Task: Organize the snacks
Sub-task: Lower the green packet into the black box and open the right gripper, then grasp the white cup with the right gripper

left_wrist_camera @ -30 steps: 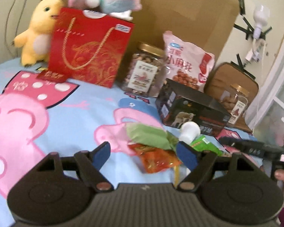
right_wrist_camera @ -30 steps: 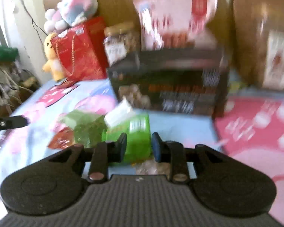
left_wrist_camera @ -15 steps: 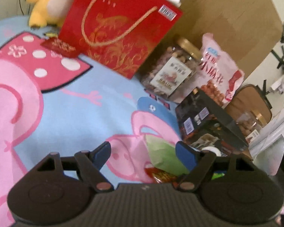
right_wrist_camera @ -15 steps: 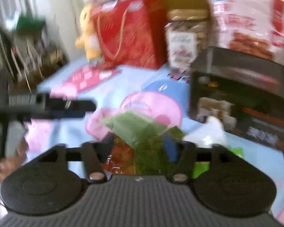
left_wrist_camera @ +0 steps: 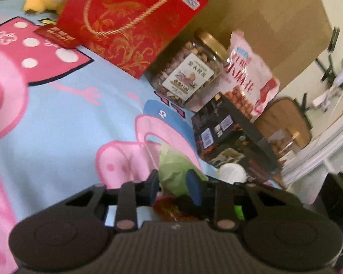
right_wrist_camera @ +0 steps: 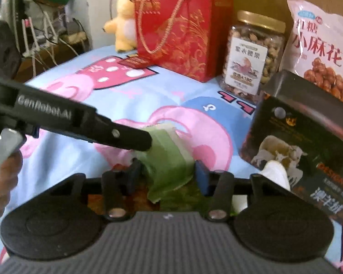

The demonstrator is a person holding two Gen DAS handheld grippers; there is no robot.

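A light green snack packet (left_wrist_camera: 173, 171) lies on the blue cartoon sheet (left_wrist_camera: 57, 114), on top of an orange-red packet (left_wrist_camera: 171, 207). My left gripper (left_wrist_camera: 172, 186) is closing, and its blue pads press the green packet from both sides. In the right wrist view the left finger (right_wrist_camera: 125, 137) reaches in from the left and its tip rests on the green packet (right_wrist_camera: 169, 164), which bulges upward. My right gripper (right_wrist_camera: 168, 175) straddles the same packet. Its jaws are closing, with a small gap at each pad.
Along the back stand a red gift bag (right_wrist_camera: 180, 27), a nut jar (right_wrist_camera: 251, 54), a pink snack bag (right_wrist_camera: 320, 45) and a yellow plush (right_wrist_camera: 125, 16). A black box (right_wrist_camera: 308, 141) and a white-capped bottle (right_wrist_camera: 275, 173) sit close on the right. A hand (right_wrist_camera: 2, 182) is at the left edge.
The left jaws have come together on the green packet. The right gripper has swung from the bright green box to the green packet, and its jaws stand wider than a second ago.
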